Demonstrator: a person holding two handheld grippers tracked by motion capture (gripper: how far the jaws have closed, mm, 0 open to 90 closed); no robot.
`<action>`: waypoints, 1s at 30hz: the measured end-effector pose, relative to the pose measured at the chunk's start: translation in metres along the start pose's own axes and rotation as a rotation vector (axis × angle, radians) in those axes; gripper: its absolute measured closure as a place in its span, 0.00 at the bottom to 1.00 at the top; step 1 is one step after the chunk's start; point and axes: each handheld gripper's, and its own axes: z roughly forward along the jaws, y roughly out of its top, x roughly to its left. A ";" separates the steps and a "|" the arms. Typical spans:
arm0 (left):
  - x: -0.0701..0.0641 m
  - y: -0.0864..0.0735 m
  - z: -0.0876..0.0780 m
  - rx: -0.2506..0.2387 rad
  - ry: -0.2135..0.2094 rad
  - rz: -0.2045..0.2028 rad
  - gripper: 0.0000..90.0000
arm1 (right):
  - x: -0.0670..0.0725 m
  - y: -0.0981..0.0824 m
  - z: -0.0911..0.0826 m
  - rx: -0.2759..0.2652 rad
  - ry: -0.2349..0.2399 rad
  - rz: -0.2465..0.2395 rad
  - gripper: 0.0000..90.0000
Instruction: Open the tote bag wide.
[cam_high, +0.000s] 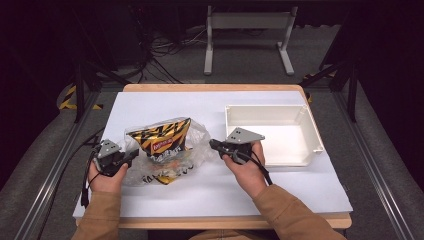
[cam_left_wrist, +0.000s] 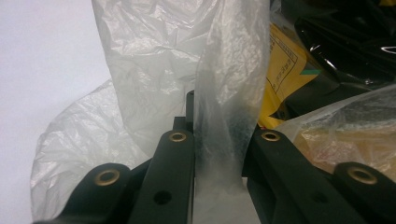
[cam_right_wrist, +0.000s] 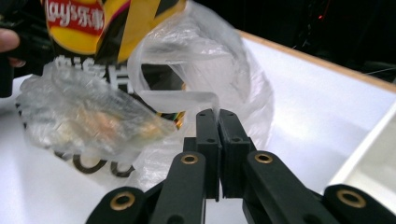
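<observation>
On the white table (cam_high: 300, 190), both grippers' fingers (cam_right_wrist: 218, 122) clamp the clear plastic bag (cam_high: 200, 137) at opposite edges.

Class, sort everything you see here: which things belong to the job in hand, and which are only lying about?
In the job:
- plastic bag, pinched at each side
- crisp packet inside it
- left gripper, shut on the bag
- right gripper, shut on the bag

Lying about:
- white bin
- metal stand
- floor cables

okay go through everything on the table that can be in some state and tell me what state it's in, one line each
Plastic bag: translucent, crumpled, lying on the table, pinched at both sides.
Chip bag: inside the plastic bag, looks sealed.
White bin: open-topped, empty.
Left gripper: shut on the plastic bag.
Right gripper: shut on the plastic bag.
</observation>
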 end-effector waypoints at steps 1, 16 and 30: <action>0.000 0.000 0.000 0.000 0.000 0.000 0.92 | 0.001 -0.003 0.002 0.006 0.006 0.002 0.98; 0.001 -0.001 0.001 0.014 -0.001 -0.006 0.90 | 0.018 -0.039 0.032 0.129 0.057 -0.006 0.96; 0.004 -0.001 -0.014 -0.061 0.006 -0.037 0.64 | 0.017 -0.034 0.014 0.082 0.098 0.012 0.51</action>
